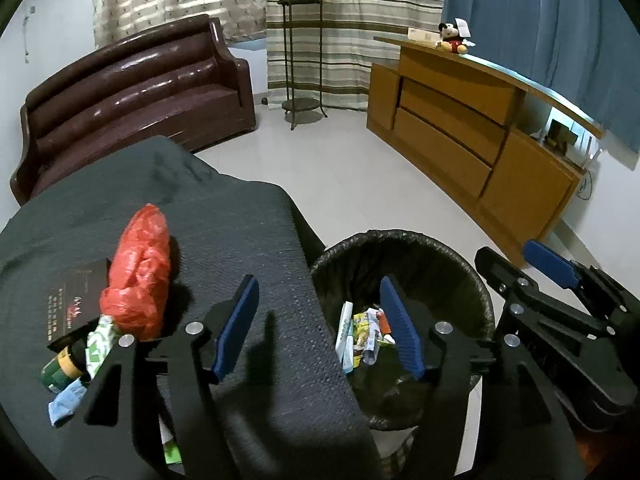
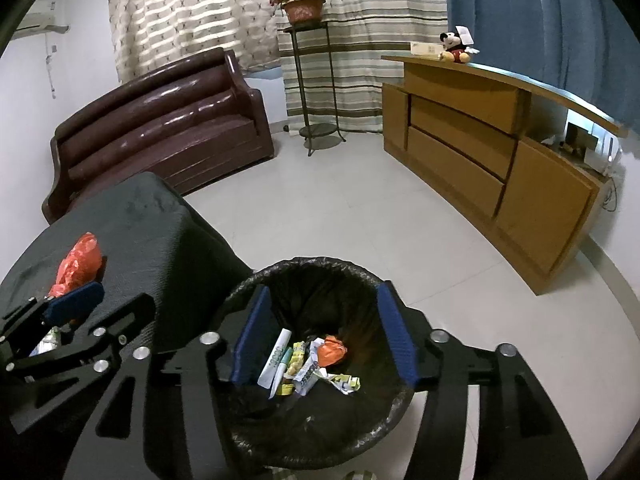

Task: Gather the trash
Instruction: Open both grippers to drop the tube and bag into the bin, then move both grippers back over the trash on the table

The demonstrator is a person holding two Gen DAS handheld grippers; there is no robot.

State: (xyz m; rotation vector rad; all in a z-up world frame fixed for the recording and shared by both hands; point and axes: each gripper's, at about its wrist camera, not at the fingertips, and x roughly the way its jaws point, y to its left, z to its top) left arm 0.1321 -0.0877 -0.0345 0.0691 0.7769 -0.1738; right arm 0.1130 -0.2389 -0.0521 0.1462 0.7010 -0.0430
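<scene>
A bin with a black liner (image 1: 400, 237) (image 2: 316, 261) stands on the floor against a table under a dark cloth (image 1: 224, 208) (image 2: 140, 216). Wrappers and paper scraps (image 1: 364, 336) (image 2: 308, 360) lie at the bottom of the bin. On the table lie a crumpled red plastic bag (image 1: 140, 272) (image 2: 78, 264), a dark card (image 1: 76, 296), a green bottle (image 1: 60, 368), a patterned wrapper (image 1: 98, 344) and a blue scrap (image 1: 66, 400). My left gripper (image 1: 317, 280) is open and empty, straddling the table edge and the bin rim. My right gripper (image 2: 324, 286) hangs open over the bin, with nothing between its blue pads (image 2: 394, 328).
A dark brown sofa (image 1: 132, 96) stands behind the table. A metal plant stand (image 1: 302, 60) with a potted plant is by the curtains. A wooden sideboard (image 1: 472, 128) with a plush toy (image 1: 454, 38) runs along the right. Pale tiled floor (image 1: 360, 184) lies between them.
</scene>
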